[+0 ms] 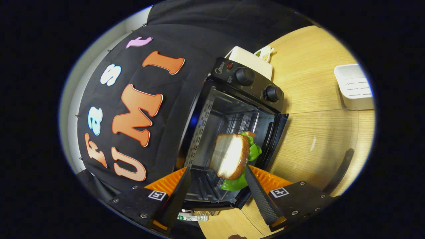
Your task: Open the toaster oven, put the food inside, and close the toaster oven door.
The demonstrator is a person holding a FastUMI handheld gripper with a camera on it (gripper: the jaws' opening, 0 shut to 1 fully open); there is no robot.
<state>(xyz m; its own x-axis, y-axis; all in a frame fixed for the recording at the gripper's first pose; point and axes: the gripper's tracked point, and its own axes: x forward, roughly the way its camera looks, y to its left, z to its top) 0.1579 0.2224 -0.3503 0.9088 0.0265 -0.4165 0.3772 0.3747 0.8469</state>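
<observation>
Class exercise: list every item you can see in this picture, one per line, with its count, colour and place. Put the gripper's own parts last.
Toaster oven: one, black, on the table, door open.
Oven knobs: two, black, on its control panel.
Sandwich: one, toasted brown bread with green lettuce, at the oven mouth, just ahead of the fingers.
Box: one, cream, behind the oven.
Device: one, white, on the table, far side from the oven.
Table: one, light wood.
Pen-like item: one, white and green, below the oven door.
Gripper: one, fingers spread apart, sandwich near the gap; contact unclear.

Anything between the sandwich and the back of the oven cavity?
Gripper view: nothing; bare oven interior lies beyond the sandwich, which hangs ahead of the open gripper.
</observation>
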